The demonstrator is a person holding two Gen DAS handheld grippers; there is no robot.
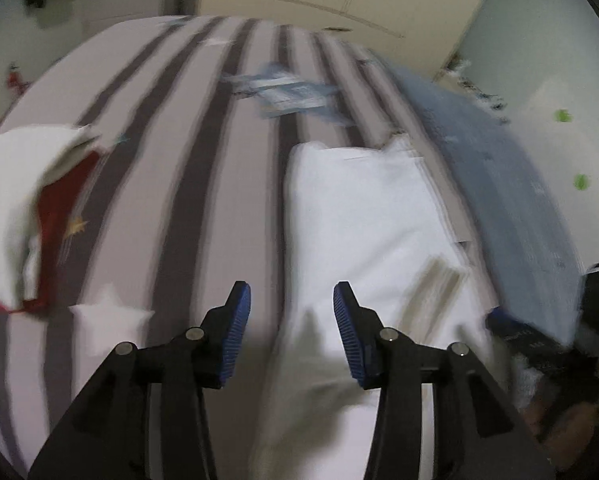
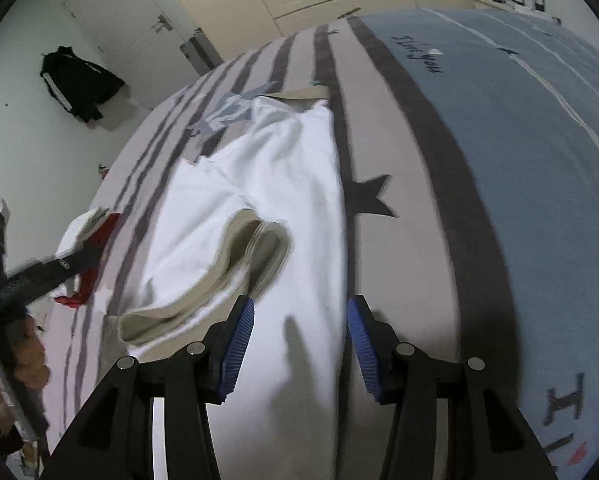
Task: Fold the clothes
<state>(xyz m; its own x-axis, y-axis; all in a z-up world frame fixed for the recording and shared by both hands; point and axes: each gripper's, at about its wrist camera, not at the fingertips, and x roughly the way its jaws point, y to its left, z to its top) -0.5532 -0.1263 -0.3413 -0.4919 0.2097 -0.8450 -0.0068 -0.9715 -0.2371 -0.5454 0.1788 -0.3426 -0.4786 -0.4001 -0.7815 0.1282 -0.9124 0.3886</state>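
Striped bedding (image 2: 383, 128) carries the white garment (image 2: 283, 184), its long axis running straight ahead beneath both empty, spread grippers, right gripper (image 2: 301, 344) nearer than left gripper (image 1: 292, 332).

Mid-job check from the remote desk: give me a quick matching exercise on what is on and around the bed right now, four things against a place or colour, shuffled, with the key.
Things:
1. white garment
2. red and white clothes
3. dark jacket
4. blue part of the bedspread

Places or colours:
A. hanging on the wall beside the door
B. lying along the striped bedspread, tan collar showing, in front of both open grippers
C. bears dark script lettering
D. heaped at the bed's edge, left of the left gripper

Pairs: 1-B, 2-D, 3-A, 4-C. The right gripper holds nothing.
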